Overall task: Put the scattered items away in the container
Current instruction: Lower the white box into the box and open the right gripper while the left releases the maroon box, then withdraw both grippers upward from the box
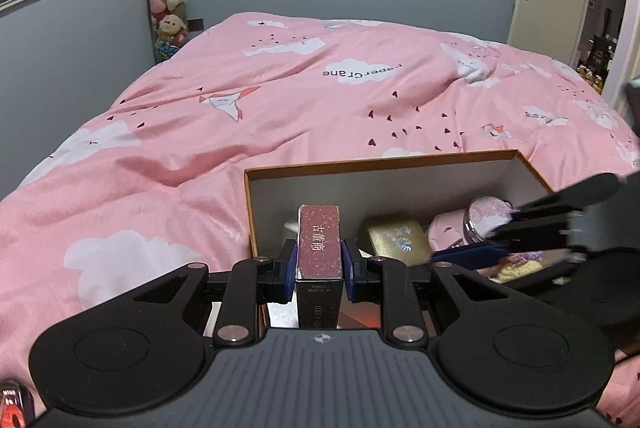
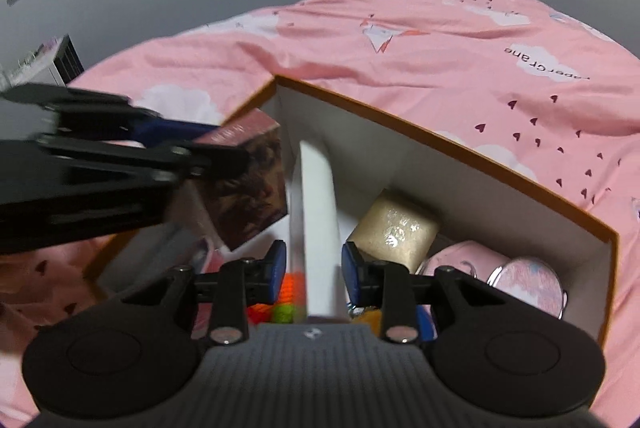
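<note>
- Left claw (image 1: 319, 270): pads clamped on the long sides of a maroon card box (image 1: 320, 242), low centre of the left-wrist frame. Grip is firm, box upright between the pads and not tilted.
- Same box in the right-wrist view (image 2: 250, 184) sits at centre left, above the near-left corner of the container, not yet down on the floor of it.
- Handling guess: light, stiff cardboard, smooth printed skin. Flat parallel faces suit the pads; too much squeeze would dent it. The present mid-body hold looks right.
- Right claw (image 2: 310, 270): jaws partly open. A white stick-like thing (image 2: 316, 224) runs between the pads; gaps show on both sides, so I read it as not gripped. Blurred, can't tell what it is.
- Container (image 1: 376, 164): open orange-edged cardboard box, white inside, lower right of the left-wrist frame, resting on the pink duvet (image 1: 200, 132).
- Already inside: gold box (image 2: 394, 234) at the centre, round pink tin (image 2: 528, 278) at the right end, orange and green yarn (image 2: 286, 302) just under the right claw.
- Free floor shows at the left end; I judge that the spot for the card box.
</note>
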A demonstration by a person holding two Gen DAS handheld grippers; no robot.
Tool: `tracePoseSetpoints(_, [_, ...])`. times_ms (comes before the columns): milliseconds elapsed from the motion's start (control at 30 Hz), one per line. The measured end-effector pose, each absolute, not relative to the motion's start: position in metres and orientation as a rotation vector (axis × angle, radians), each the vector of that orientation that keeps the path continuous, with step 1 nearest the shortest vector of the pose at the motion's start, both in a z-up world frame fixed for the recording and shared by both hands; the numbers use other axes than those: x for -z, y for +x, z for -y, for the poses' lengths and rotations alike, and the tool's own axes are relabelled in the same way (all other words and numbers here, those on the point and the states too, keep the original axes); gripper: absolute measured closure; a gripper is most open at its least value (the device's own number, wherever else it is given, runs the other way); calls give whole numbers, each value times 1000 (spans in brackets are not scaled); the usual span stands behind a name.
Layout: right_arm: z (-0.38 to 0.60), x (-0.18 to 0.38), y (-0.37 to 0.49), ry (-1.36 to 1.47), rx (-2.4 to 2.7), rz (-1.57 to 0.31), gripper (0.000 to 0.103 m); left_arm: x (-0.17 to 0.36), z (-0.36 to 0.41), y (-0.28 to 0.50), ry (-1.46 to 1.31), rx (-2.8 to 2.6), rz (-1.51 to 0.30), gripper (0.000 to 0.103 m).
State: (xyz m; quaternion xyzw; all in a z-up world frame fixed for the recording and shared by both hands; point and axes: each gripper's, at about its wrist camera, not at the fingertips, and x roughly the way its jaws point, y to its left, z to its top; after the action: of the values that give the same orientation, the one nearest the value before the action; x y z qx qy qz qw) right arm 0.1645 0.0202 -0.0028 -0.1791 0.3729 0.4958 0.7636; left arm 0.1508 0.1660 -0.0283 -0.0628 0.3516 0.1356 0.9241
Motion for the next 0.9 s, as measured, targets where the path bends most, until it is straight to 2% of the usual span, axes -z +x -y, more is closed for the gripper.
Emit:
tracePoseSetpoints(667, [20, 13, 132, -264, -914, -858, 65, 45, -163, 144, -147, -305, -747, 76])
tracePoseSetpoints(767, [26, 10, 128, -242, -899, -851, 62, 39, -162, 141, -141, -317, -731, 74])
tracePoseSetpoints(900, [36, 2, 121, -213, -872, -822, 62, 25, -156, 133, -137, -315, -686, 62])
